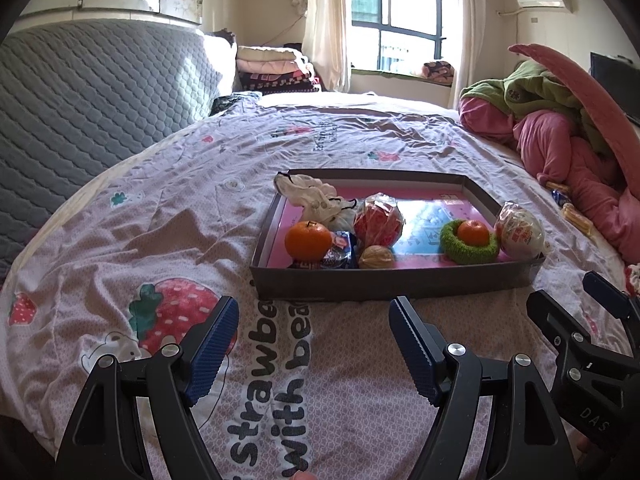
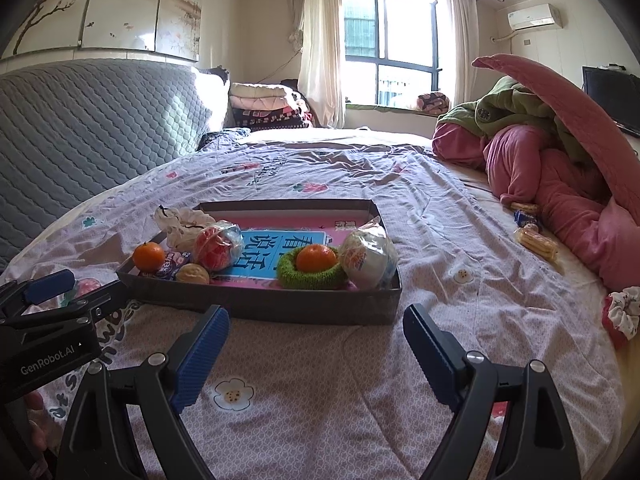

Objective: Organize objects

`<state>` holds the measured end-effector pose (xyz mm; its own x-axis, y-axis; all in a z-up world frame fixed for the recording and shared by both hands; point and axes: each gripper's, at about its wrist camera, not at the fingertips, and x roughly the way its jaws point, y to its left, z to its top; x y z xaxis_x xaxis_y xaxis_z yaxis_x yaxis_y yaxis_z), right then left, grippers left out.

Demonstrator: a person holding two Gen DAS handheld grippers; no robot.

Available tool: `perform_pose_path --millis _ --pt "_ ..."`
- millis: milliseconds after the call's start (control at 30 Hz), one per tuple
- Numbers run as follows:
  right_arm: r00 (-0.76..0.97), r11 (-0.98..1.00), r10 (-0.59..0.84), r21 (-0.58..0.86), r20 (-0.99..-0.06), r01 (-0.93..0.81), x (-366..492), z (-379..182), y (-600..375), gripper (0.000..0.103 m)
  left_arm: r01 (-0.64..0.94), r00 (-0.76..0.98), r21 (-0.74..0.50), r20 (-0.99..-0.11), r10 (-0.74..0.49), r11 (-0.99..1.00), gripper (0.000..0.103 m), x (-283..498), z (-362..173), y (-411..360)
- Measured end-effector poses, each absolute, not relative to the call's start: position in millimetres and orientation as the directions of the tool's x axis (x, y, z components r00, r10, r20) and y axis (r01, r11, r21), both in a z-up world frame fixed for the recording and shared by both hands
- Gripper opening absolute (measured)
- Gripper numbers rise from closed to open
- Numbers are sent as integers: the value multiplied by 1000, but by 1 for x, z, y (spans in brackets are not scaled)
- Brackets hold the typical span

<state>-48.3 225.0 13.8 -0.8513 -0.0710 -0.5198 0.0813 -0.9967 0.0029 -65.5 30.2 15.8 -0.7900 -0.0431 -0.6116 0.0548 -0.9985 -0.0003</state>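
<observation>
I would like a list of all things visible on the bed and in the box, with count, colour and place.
box: 1, grey, middle of bed
tangerines: 2, orange; one at box's left end, one in green ring
knitted ring: 1, green, right part of box
walnut: 1, tan, front of box
wrapped snacks: 2, red and white, in box
snack packets: several, by pink quilt
scrunchie: 1, floral, bed's right edge
left gripper: open, empty
right gripper: open, empty
</observation>
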Motion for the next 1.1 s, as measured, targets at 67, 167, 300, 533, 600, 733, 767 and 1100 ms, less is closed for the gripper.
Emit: perform_pose_path --millis 67,167,300,533,600,733,767,1100 --pt "-847 -997 -72 4 -527 82 -48 12 224 89 55 -786 5 -616 -46 -998 79 -64 13 30" --pt "-843 -996 -75 3 -533 87 -46 9 223 89 53 -783 4 -621 -44 -999 79 -61 10 28" --pt "-839 -996 -75 -4 -539 91 -43 5 221 89 55 -775 5 -630 -45 -998 79 -59 7 25" --pt "-829 -995 -74 -8 -554 95 -41 -1 219 89 50 -760 8 -648 -43 -999 79 -54 -1 26" --pt "-827 -996 -69 -13 -557 92 -40 -3 219 89 48 -761 10 -648 -43 -999 79 -53 -2 26" --pt "-822 -996 -69 -15 -566 93 -39 -6 219 89 48 -760 13 -648 -45 -999 79 -49 -4 27" --pt "-821 -996 -68 -15 -567 93 -39 -6 219 89 47 -759 15 -649 -45 -999 79 -48 -5 27" --pt "-814 -995 -69 -19 -577 98 -32 -12 220 89 35 -746 23 -665 -41 -999 78 -42 -15 32"
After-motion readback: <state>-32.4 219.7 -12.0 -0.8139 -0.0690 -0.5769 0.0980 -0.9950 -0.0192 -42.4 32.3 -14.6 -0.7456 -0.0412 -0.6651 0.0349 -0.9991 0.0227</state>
